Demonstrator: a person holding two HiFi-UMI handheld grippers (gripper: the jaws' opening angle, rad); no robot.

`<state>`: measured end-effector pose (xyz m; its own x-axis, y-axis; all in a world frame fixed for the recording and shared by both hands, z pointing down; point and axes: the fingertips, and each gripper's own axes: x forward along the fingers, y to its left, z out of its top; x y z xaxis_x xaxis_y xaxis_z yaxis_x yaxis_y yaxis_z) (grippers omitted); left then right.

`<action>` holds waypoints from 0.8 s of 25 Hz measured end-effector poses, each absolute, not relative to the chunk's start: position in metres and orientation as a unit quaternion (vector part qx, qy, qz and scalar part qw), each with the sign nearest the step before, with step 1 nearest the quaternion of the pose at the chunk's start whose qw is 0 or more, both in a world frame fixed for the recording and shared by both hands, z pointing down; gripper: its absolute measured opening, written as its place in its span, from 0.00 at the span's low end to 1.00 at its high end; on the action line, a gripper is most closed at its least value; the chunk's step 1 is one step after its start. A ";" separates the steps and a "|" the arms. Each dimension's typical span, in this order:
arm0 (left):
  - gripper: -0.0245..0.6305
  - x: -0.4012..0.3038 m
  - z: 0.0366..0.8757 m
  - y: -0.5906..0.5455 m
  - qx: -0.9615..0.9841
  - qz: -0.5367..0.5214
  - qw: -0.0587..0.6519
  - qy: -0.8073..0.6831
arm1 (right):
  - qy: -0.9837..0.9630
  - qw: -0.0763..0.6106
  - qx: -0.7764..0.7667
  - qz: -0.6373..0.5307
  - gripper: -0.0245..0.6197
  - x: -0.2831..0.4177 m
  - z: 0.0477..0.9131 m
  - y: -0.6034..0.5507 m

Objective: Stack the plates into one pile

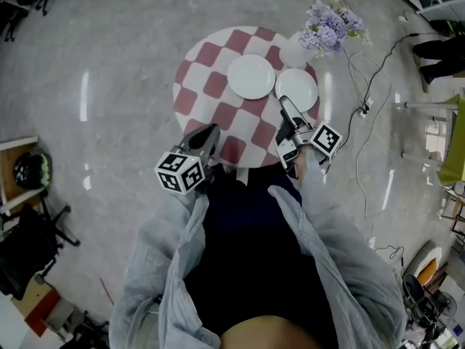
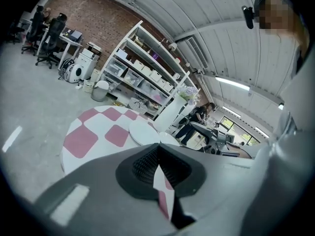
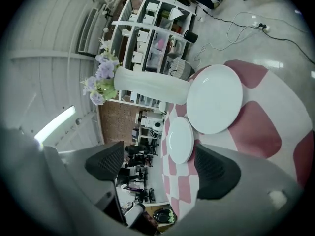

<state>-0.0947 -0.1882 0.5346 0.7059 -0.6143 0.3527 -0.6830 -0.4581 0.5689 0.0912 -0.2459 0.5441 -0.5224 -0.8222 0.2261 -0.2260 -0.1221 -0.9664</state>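
Note:
Two white plates lie side by side on a round red-and-white checked table [image 1: 207,86]: a larger plate [image 1: 251,76] near the middle and a smaller plate [image 1: 296,89] to its right. My right gripper [image 1: 285,118] hovers at the table's near right edge, just short of the smaller plate, open with nothing between its pads. In the right gripper view the two plates [image 3: 215,99] [image 3: 180,139] lie ahead of the open right gripper [image 3: 160,166]. My left gripper [image 1: 211,133] is at the near left edge, shut and empty. In the left gripper view, its jaws [image 2: 156,167] meet, with the plates [image 2: 142,132] beyond.
A white vase [image 1: 294,49] with purple flowers [image 1: 330,24] stands at the table's far right, just behind the smaller plate. Cables [image 1: 367,86] trail on the floor to the right. Shelving [image 3: 157,28] and office chairs [image 2: 47,43] stand farther off.

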 end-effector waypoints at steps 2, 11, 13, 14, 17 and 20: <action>0.05 -0.090 0.534 -0.188 0.856 0.052 0.355 -0.372 | 0.623 0.264 -0.414 -0.609 0.67 0.096 0.539 -0.235; 0.05 -0.073 0.538 -0.183 0.865 0.071 0.357 -0.346 | 0.596 0.318 -0.414 -0.610 0.66 0.127 0.551 -0.198; 0.05 -0.071 0.538 -0.183 0.865 0.074 0.357 -0.344 | 0.570 0.338 -0.421 -0.619 0.66 0.139 0.560 -0.191; 0.05 -0.070 0.538 -0.183 0.865 0.075 0.357 -0.343 | 0.558 0.345 -0.427 -0.623 0.66 0.145 0.565 -0.188; 0.05 -0.066 0.538 -0.185 0.865 0.077 0.357 -0.343 | 0.537 0.352 -0.443 -0.626 0.66 0.161 0.578 -0.182; 0.05 -0.062 0.539 -0.187 0.865 0.080 0.357 -0.343 | 0.523 0.358 -0.451 -0.629 0.66 0.173 0.586 -0.182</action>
<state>-0.0616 -0.1869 0.5394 0.7525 -0.5358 0.3830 -0.6500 -0.5106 0.5629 0.1734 -0.1817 0.5860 -0.3366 -0.9219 0.1920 -0.0205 -0.1967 -0.9803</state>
